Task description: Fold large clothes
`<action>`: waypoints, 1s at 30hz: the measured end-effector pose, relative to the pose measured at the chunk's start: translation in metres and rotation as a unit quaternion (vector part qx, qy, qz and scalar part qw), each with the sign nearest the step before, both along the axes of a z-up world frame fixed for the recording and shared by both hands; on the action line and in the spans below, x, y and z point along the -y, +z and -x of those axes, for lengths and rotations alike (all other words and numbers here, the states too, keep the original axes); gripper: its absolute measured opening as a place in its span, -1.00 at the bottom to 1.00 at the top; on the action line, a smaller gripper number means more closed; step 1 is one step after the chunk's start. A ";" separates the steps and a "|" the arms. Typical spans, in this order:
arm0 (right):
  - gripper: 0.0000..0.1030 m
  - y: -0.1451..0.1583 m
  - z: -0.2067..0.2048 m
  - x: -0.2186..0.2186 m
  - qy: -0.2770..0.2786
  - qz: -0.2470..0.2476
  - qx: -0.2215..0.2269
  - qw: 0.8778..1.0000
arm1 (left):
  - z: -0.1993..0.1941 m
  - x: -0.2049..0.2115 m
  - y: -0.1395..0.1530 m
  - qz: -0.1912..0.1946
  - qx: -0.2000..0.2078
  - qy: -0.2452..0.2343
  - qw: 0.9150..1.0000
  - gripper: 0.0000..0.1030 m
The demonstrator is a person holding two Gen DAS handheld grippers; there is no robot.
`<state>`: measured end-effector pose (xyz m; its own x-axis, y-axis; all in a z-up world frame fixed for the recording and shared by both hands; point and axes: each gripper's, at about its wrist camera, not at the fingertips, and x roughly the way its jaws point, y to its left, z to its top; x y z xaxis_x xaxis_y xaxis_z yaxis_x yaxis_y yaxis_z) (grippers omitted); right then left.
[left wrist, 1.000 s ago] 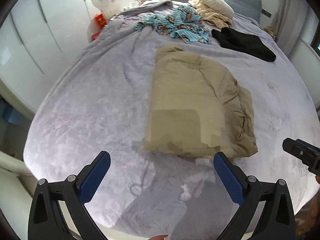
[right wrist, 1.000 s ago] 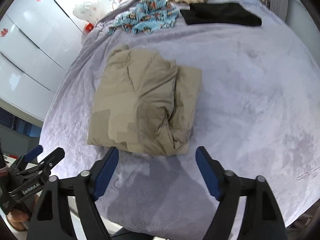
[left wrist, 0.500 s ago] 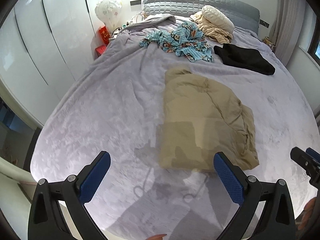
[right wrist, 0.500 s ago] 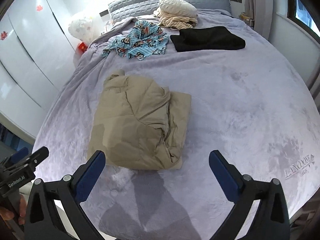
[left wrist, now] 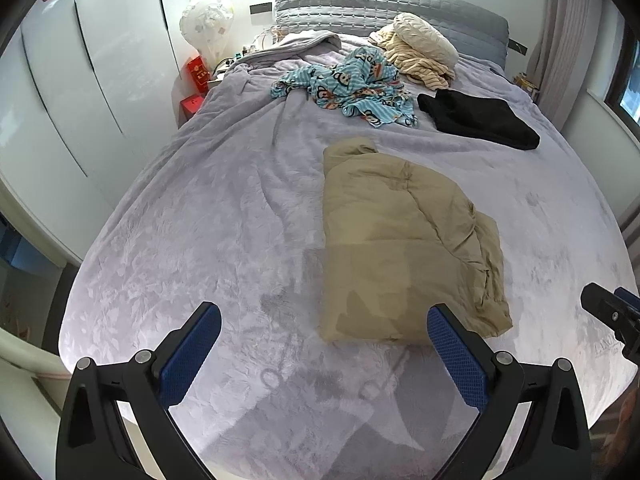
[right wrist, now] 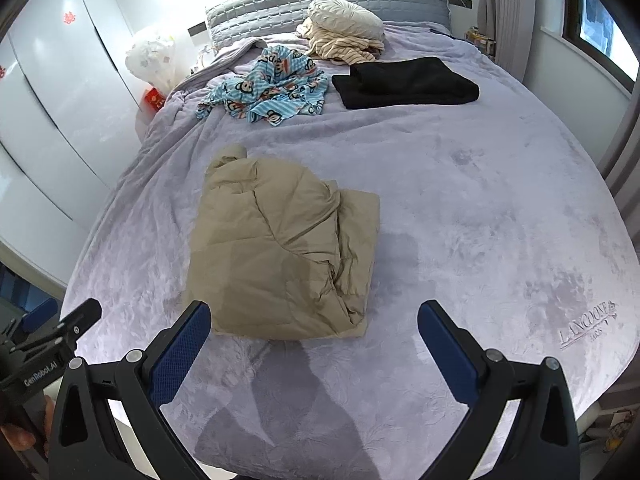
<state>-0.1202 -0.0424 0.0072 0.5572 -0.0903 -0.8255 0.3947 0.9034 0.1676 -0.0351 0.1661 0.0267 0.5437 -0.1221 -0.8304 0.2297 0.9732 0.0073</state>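
Observation:
A tan padded jacket lies folded into a rough rectangle on the lilac bed cover; it also shows in the right wrist view. My left gripper is open and empty, above the bed's near edge, short of the jacket's front edge. My right gripper is open and empty, also near the bed's foot just short of the jacket. The right gripper's tip shows at the left view's right edge.
A blue monkey-print garment, a folded black garment and a cream striped pile with a pillow lie near the headboard. White wardrobes stand left. A curtain and window are right.
Both grippers have pulled back and up from the jacket toward the bed's foot. The right jaws have opened wider. The jacket has not moved.

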 end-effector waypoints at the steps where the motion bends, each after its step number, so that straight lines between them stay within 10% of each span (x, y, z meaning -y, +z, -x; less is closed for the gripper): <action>1: 0.99 0.000 -0.001 0.000 0.001 0.000 0.000 1.000 | 0.000 0.000 0.000 0.000 0.000 0.000 1.000 1.00; 30: 0.99 0.003 -0.004 -0.004 0.004 -0.002 -0.002 1.000 | -0.001 0.001 0.003 -0.002 0.000 -0.003 1.000 1.00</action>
